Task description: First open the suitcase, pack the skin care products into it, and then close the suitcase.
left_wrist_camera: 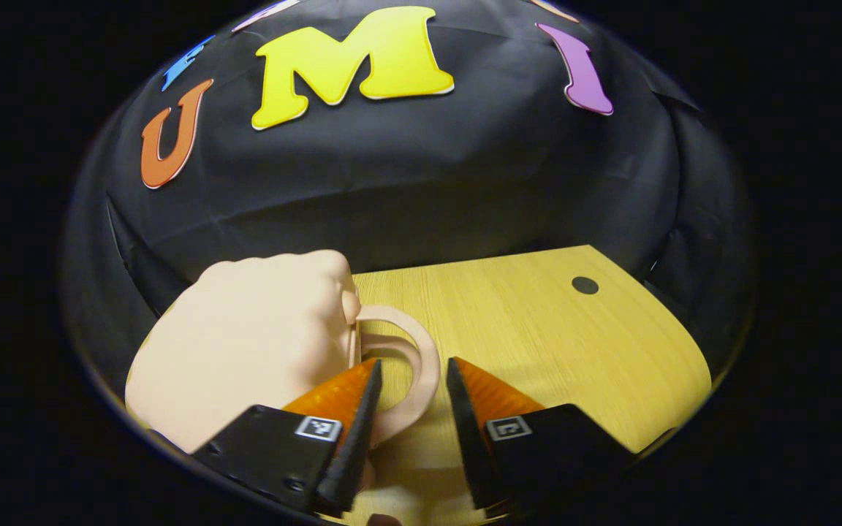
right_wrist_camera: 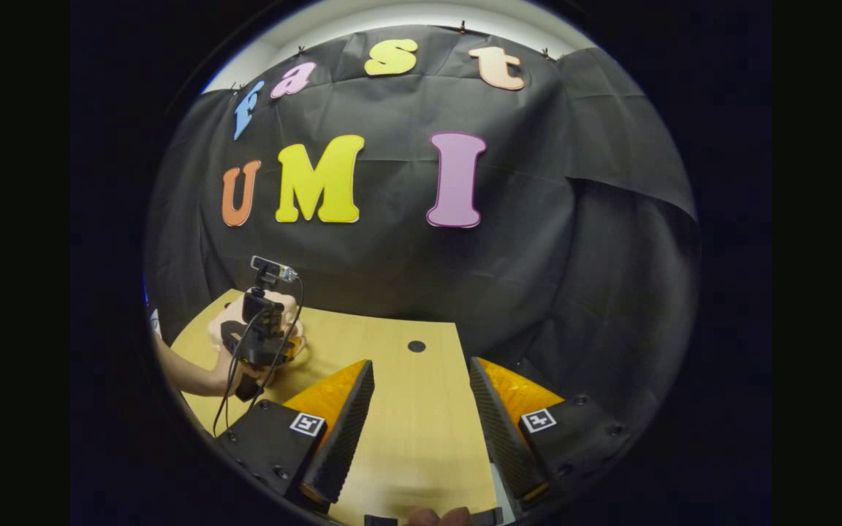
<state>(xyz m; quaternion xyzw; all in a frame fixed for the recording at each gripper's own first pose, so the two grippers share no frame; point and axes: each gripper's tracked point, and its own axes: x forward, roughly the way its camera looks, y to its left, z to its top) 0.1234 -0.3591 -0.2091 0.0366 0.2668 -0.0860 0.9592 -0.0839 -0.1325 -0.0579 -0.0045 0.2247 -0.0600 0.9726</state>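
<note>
Two claws are out, and both are spread wide, pinching nothing. The left claw sits right at the pink suitcase, with its curved handle between the fingers. The suitcase lies at the left edge of the desk, lid down. I think opening comes first: squeeze the handle, then lift. The right claw hangs level over bare desk, well apart.

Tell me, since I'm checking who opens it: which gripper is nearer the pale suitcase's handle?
Left. The left gripper has its open fingers either side of the suitcase handle. The right gripper hangs open over bare table, well away.
</note>
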